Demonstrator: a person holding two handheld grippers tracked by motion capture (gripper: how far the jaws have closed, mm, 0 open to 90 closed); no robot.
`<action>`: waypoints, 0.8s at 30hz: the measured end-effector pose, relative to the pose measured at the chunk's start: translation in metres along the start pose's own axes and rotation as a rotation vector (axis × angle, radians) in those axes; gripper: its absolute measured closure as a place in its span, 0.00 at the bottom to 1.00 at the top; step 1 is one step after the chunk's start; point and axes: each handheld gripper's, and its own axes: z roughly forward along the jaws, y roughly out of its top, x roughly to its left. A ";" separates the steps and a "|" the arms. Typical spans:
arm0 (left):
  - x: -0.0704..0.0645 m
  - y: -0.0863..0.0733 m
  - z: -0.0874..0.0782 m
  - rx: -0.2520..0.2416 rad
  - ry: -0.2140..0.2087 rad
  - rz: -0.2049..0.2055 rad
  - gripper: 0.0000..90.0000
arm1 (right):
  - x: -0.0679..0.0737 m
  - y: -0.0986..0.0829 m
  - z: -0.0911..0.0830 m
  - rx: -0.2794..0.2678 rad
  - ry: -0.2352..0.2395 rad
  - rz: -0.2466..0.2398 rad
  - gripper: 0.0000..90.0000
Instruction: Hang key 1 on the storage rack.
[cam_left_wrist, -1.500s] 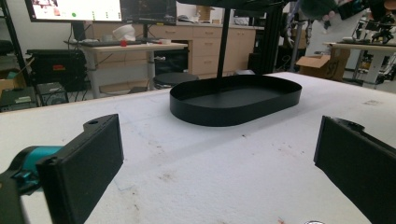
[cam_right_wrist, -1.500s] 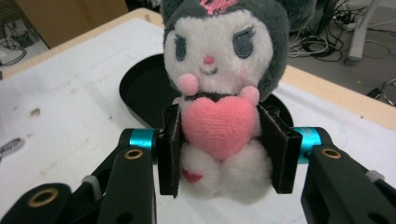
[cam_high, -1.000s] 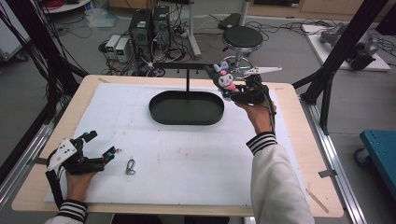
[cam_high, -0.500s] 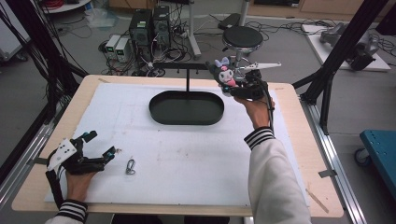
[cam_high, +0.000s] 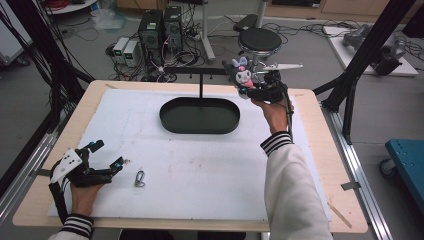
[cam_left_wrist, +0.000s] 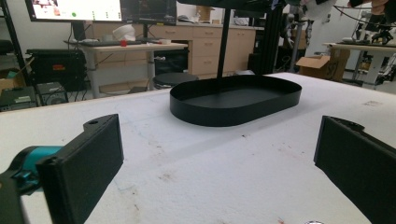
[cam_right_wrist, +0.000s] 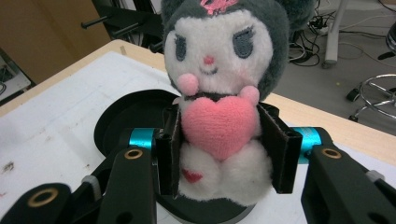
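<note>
The right claw (cam_high: 257, 89) is clamped on the plush toy (cam_high: 240, 74), held aloft by the stand's crossbar (cam_high: 200, 71), far right — likely mid-hanging; next, ease it onto a hook. The left claw (cam_high: 107, 156) rests apart, near left on the table (cam_high: 200, 165).

Black oval tray (cam_left_wrist: 236, 100) beyond open claw (cam_left_wrist: 219, 170)

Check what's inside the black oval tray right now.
Nothing lies on the visible floor of the black oval metal tray; only its thin upright post rises from the far side. In the left gripper view, the near wall hides the closest floor strip.
</note>
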 end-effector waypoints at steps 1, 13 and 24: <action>0.000 0.000 0.000 0.000 0.000 -0.001 0.02 | -0.001 0.000 0.000 -0.001 0.001 0.004 0.61; 0.000 0.000 0.000 -0.001 -0.002 -0.002 0.02 | -0.013 -0.005 0.002 0.013 -0.028 0.038 0.61; 0.000 0.000 0.000 -0.001 -0.002 -0.002 0.02 | -0.027 -0.013 0.007 0.083 -0.053 0.074 0.61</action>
